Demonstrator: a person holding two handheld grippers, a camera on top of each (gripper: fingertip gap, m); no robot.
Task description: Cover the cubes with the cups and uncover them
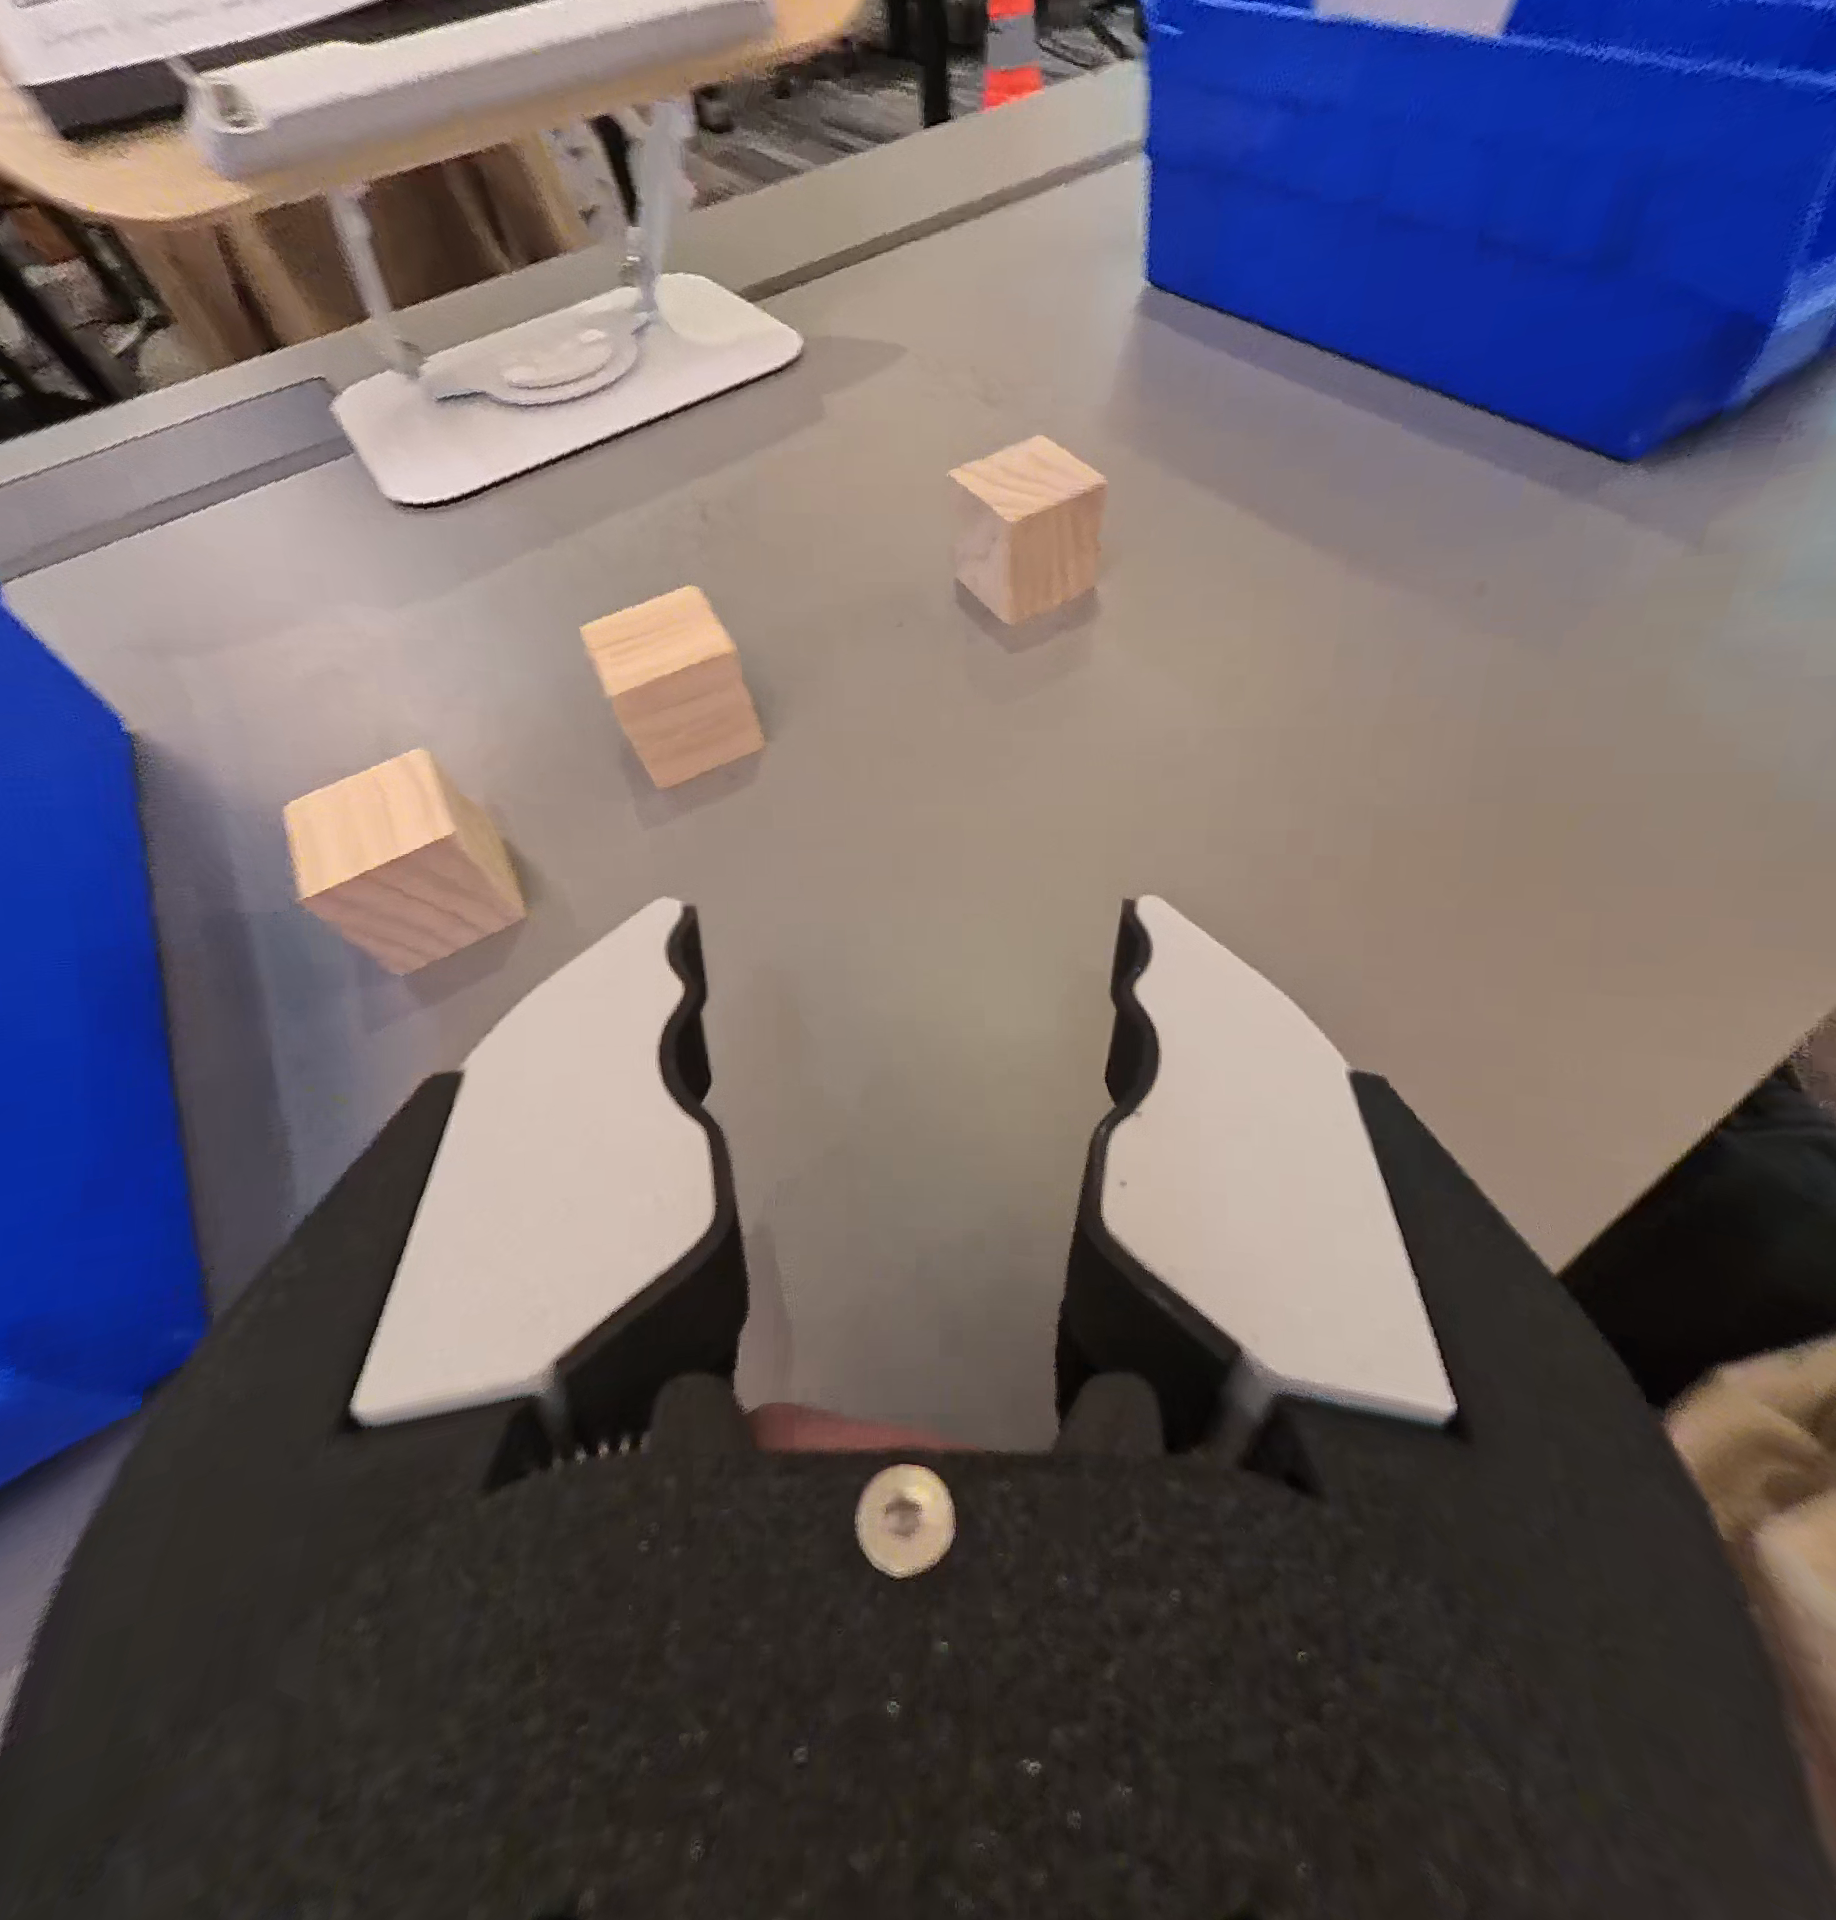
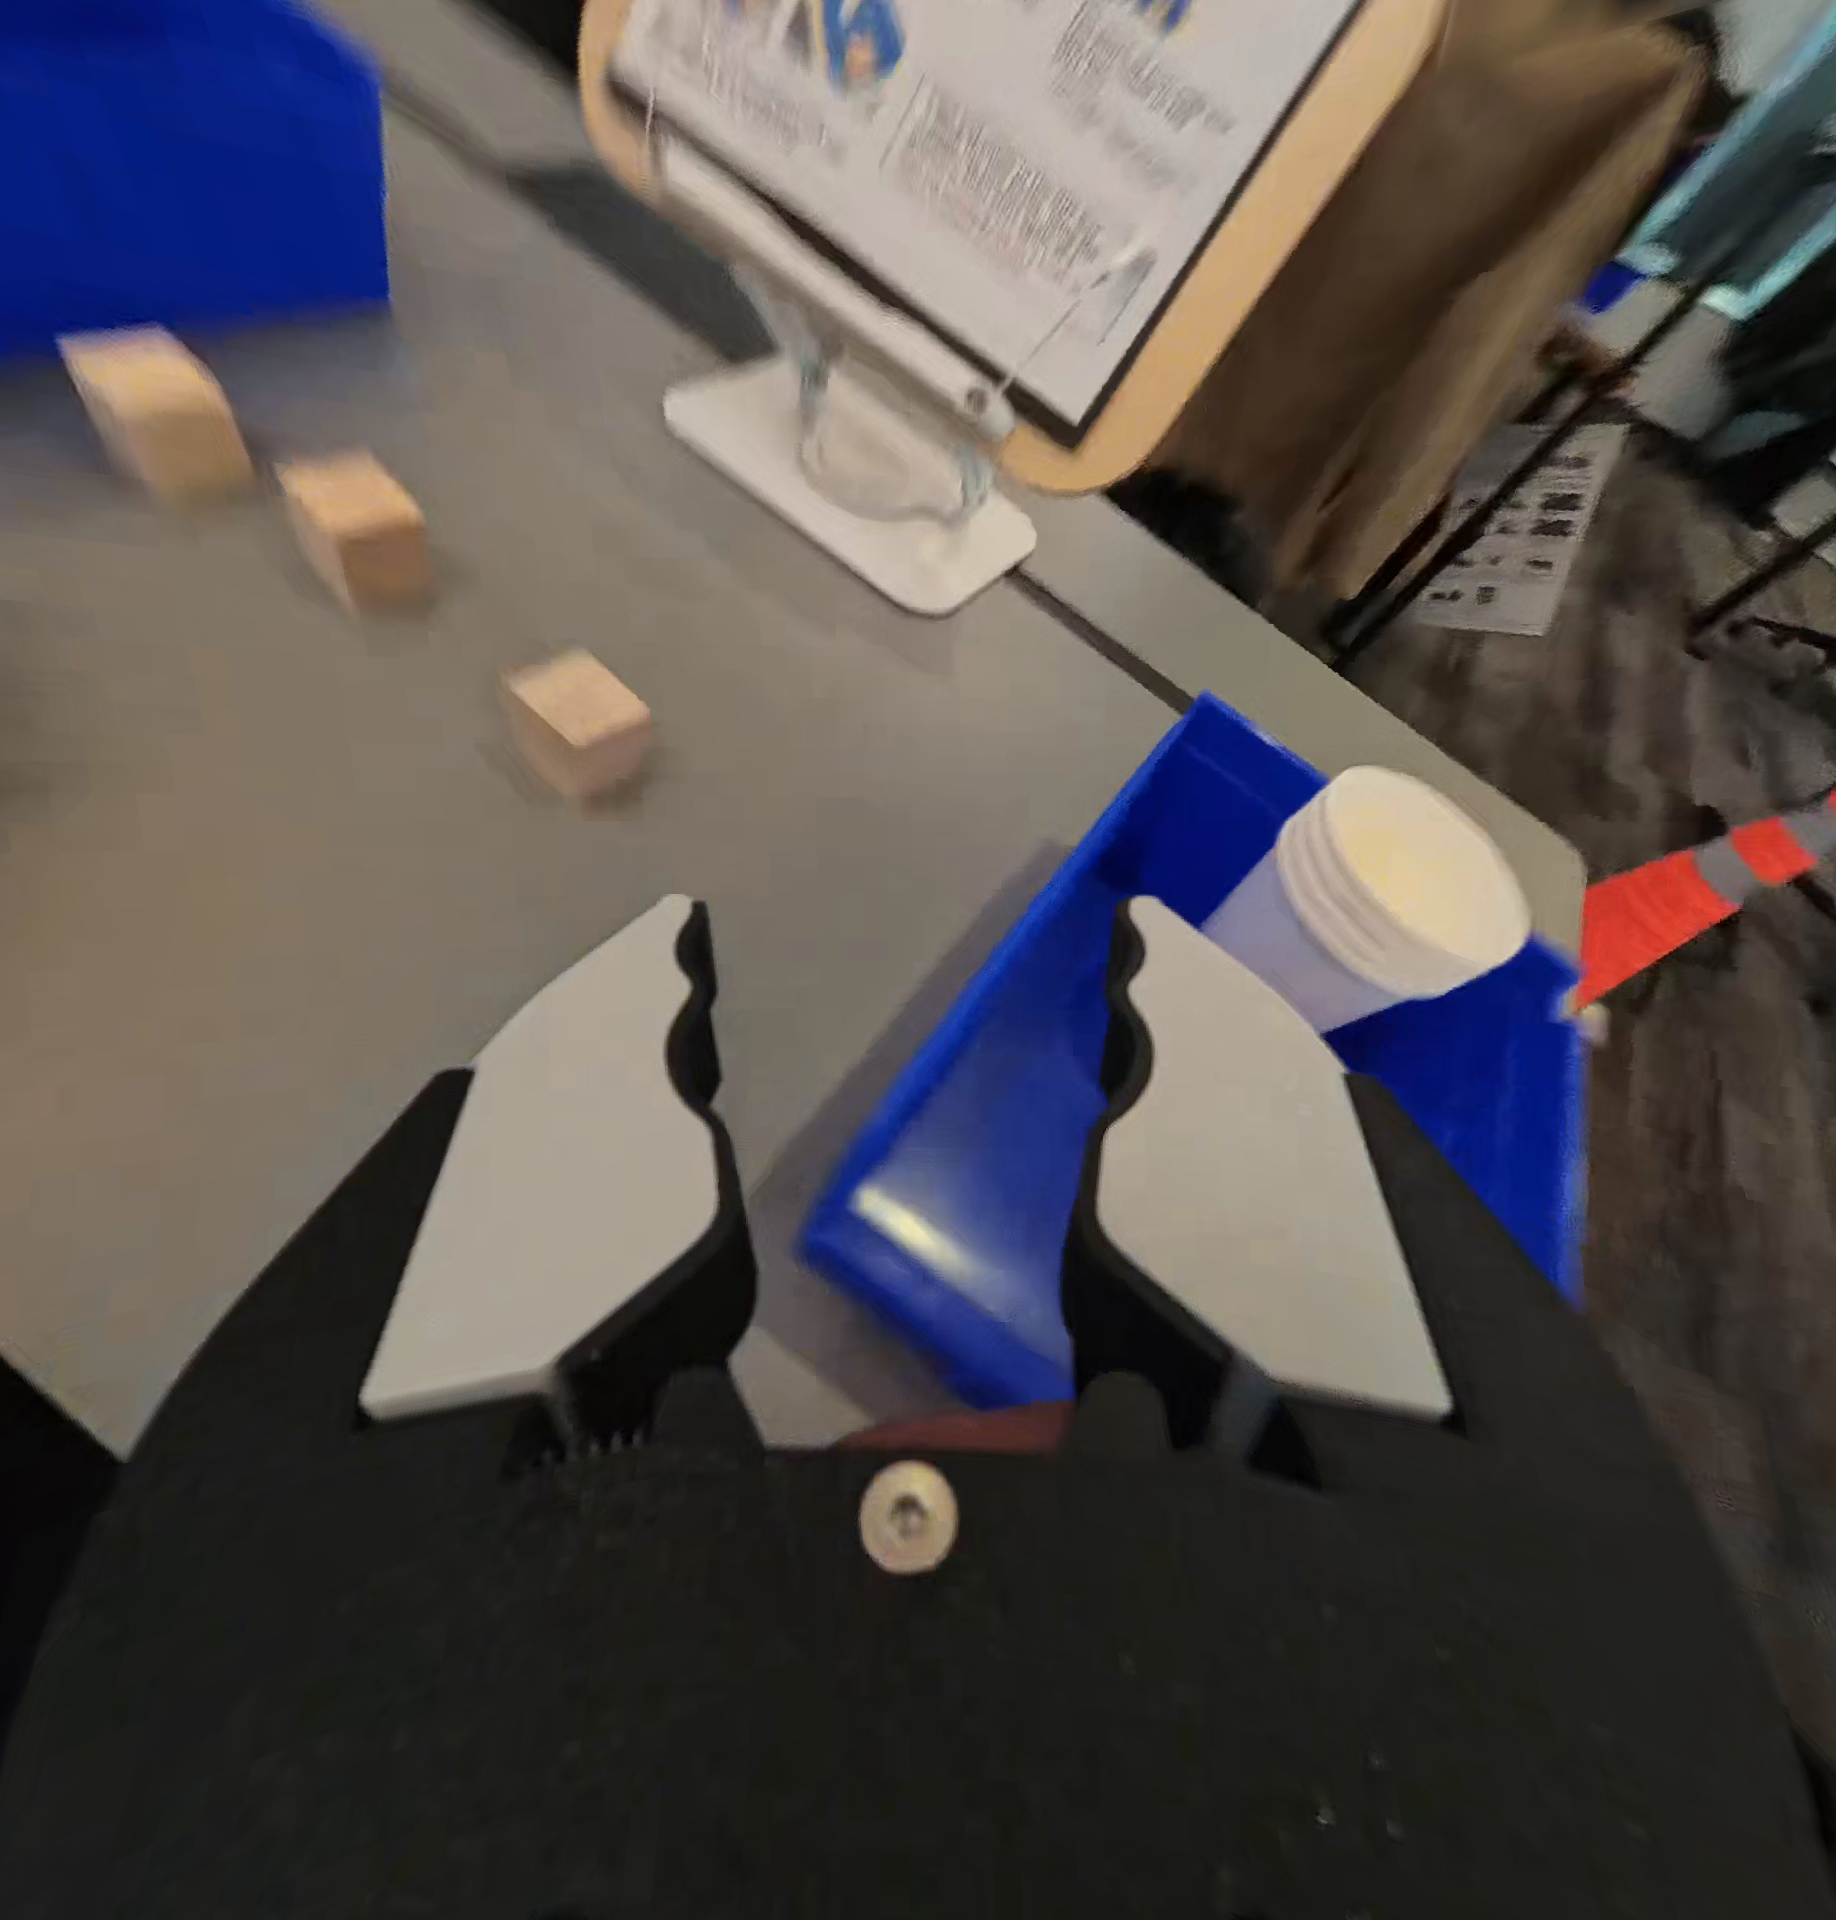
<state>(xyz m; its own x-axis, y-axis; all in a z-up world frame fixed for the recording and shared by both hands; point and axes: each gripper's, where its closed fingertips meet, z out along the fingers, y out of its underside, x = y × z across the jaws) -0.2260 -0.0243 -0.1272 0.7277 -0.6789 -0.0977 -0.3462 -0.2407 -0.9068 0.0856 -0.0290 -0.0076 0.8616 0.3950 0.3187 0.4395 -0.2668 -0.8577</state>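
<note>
Left gripper (image 1: 909, 914), black w/ grey finger plates, hangs released over the bare grey worktop (image 1: 1257, 831), nothing btwn its jaws. Ahead, three pale wooden cubes sit uncovered in a diagonal row, apart from each other: nearest cube (image 1: 400, 862) by the left blue plastic bin (image 1: 52, 1039), middle cube (image 1: 673, 686), far cube (image 1: 1028, 528) nearer the big blue bin (image 1: 1496, 229) at the worktop's far right corner. White stand w/ flat base (image 1: 571, 395) sits by the far edge. Right gripper (image 2: 909, 914) also released & empty, above a small blue bin (image 2: 1007, 1101) at the worktop's right edge; stack of white paper cups (image 2: 1381, 894) lies tilted inside it, mouth up. View blurred.
</note>
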